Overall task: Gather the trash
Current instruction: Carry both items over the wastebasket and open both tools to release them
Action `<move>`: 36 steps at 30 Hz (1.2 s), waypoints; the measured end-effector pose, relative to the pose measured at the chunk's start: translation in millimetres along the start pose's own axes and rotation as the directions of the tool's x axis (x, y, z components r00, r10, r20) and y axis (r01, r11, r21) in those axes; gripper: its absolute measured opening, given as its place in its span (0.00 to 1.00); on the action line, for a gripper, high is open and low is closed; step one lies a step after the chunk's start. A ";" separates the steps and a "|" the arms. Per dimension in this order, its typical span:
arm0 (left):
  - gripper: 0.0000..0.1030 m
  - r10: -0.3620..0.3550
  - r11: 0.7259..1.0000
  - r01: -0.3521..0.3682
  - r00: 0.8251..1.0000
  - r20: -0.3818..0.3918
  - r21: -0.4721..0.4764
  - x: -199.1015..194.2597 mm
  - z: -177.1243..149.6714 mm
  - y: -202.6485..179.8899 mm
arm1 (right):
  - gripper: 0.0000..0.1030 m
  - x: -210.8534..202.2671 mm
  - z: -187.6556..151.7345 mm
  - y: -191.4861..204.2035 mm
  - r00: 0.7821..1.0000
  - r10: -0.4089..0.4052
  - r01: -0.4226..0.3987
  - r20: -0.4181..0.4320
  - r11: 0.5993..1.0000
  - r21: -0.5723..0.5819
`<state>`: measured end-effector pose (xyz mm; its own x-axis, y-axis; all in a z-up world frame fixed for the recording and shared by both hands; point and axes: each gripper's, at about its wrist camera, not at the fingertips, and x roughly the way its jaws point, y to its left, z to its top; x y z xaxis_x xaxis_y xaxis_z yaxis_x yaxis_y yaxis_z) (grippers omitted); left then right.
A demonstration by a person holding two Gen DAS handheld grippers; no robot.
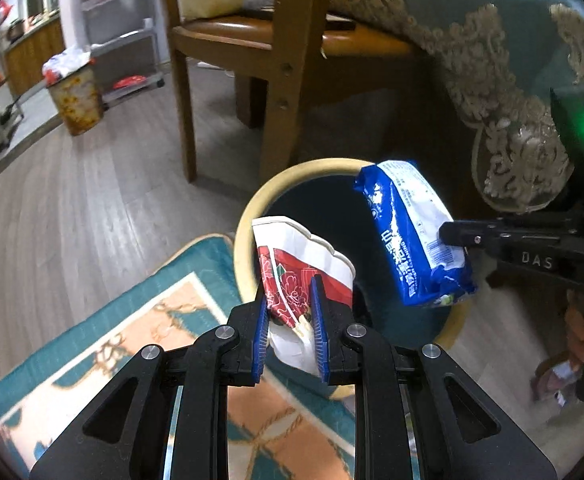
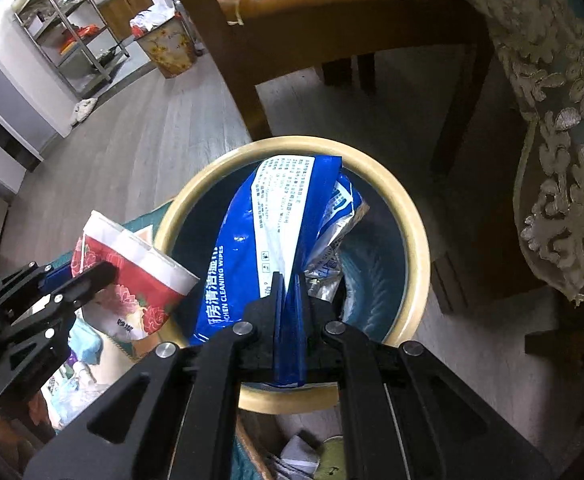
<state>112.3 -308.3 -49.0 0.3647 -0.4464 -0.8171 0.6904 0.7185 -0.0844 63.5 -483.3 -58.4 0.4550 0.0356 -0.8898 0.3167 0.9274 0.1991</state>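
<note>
**Two wrappers held over the bin, ready for release**

Item 1: red-and-white paper packet (image 1: 300, 268). Held by the left gripper (image 1: 289, 320), whose blue-padded fingers (image 1: 319, 320) stand narrowly apart and pinch the packet's lower half. The packet hangs over the near-left edge of the bin's rim (image 1: 251, 216), partly above the rim, not squarely over the opening.

Item 2: blue cleaning-wipes pack (image 2: 259, 240). Held by the right gripper (image 2: 289, 308), fingers closed almost fully on a thin fold at the pack's lower edge. From the right wrist view the pack lies across the mouth of the bin (image 2: 416, 256), its far end near the far rim.

Receptacle: round bin with cream rim and dark blue interior, standing on the wood floor (image 1: 91, 200) beside a patterned rug (image 1: 111, 340), a wooden chair (image 1: 283, 60) and a lace-edged cloth (image 1: 512, 128). Whether it already holds anything is unclear; the inside is dark.

Handling note: the step appears to be the drop. The left packet would best be carried further over the opening before the fingers part, or it may catch on the rim and fall to the rug. The blue pack looks well placed; opening wide should free the thin fold cleanly. More litter (image 2: 75, 376) lies on the floor near the bin.
</note>
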 end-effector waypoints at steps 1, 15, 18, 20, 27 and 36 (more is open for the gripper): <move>0.21 0.000 1.000 0.000 1.000 -0.001 0.001 3.7 0.9 -0.6 | 0.05 1.1 0.9 -1.3 1.000 -0.004 0.004 0.001 1.000 0.004; 0.21 0.015 1.000 -0.015 1.000 -0.011 0.018 16.4 -3.4 1.8 | 0.16 5.3 3.1 -11.1 1.000 -0.010 0.010 -0.001 0.999 0.042; 0.24 0.025 1.000 -0.025 1.000 -0.012 -0.006 8.5 -8.7 9.8 | 0.19 3.7 3.9 -10.9 1.000 -0.005 0.005 0.007 0.999 0.053; 0.26 0.035 0.999 -0.035 0.999 -0.013 -0.021 1.9 -12.4 16.3 | 0.20 2.8 4.0 -10.2 1.000 -0.002 0.002 0.010 0.999 0.053; 0.26 0.076 0.993 -0.075 0.997 0.010 -0.096 -33.6 -24.1 44.8 | 0.31 0.2 5.3 7.3 1.000 0.007 -0.007 0.020 1.000 -0.002; 0.53 0.172 0.974 -0.164 0.984 0.041 -0.158 -102.7 -49.7 85.0 | 0.64 -14.2 4.2 55.6 0.996 0.044 -0.035 0.073 0.992 -0.120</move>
<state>102.6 -174.9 -0.5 0.5036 -0.3378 -0.7952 0.5137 0.8571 -0.0387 78.2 -433.9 -33.0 0.5285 0.0490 -0.8475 0.1986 0.9635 0.1795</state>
